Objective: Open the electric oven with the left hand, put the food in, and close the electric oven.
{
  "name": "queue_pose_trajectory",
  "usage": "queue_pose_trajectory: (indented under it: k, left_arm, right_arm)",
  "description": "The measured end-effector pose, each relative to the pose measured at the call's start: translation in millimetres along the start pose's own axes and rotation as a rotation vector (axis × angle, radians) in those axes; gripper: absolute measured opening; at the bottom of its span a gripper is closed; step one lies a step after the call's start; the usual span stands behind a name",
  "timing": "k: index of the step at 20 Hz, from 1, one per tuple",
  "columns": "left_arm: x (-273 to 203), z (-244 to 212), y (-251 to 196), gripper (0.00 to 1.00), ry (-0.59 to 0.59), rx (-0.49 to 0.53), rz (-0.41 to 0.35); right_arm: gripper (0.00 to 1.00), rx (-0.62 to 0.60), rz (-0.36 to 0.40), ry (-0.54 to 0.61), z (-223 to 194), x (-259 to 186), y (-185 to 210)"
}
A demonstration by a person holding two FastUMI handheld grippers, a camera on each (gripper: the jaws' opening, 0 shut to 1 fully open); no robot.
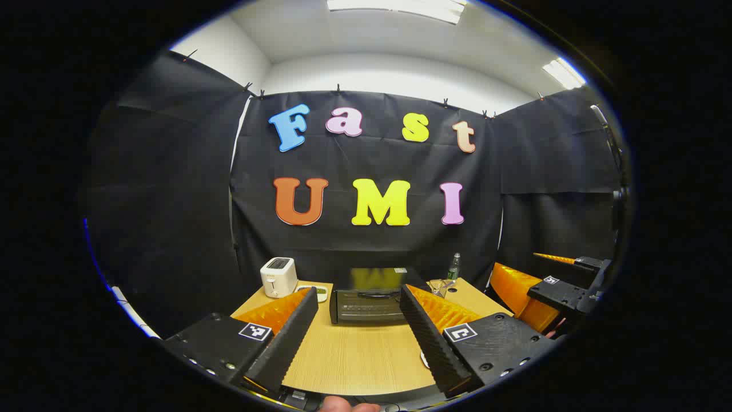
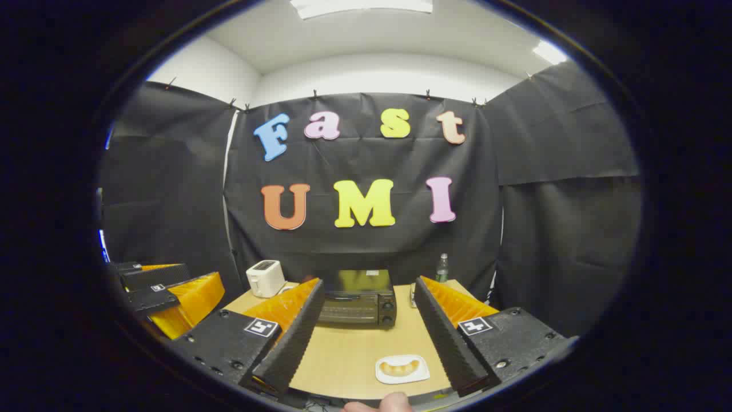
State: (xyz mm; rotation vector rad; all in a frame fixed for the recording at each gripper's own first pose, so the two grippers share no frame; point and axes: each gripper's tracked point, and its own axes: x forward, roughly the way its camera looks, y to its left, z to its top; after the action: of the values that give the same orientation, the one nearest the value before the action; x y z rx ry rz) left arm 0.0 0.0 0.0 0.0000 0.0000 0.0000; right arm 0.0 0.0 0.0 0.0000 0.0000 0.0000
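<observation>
The black electric oven (image 1: 366, 300) (image 2: 357, 300) stands at the back middle of the wooden table (image 1: 354, 355) (image 2: 343, 355) with its door shut. The food, a pale curved piece, lies on a small white plate (image 2: 402, 368) near the table's front edge. In the left gripper view a sliver of that plate (image 1: 424, 359) peeks out beside one finger. My left gripper (image 1: 359, 290) hangs open in front of the oven, well short of it, and its shape also sits at the left of the right gripper view (image 2: 166, 292). My right gripper (image 2: 369, 282) (image 1: 549, 292) is open and holds nothing, above the table's front.
A white toaster (image 1: 278, 276) (image 2: 265, 277) stands at the back left with a small dish (image 1: 320, 293) beside it. A bottle (image 1: 453, 266) (image 2: 441, 268) is at the back right. A person's fingertip (image 2: 394, 401) shows at the bottom edge.
</observation>
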Motion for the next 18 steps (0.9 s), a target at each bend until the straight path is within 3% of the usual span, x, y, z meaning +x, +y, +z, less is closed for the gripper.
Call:
queue_pose_trajectory:
  k: [18]
  left_arm:
    - [8.9, -2.3, -0.1, 0.94, 0.012, 0.007, -0.004]
  right_arm:
    - [0.97, 0.009, -0.013, 0.005, 4.8, 10.5, -2.0]
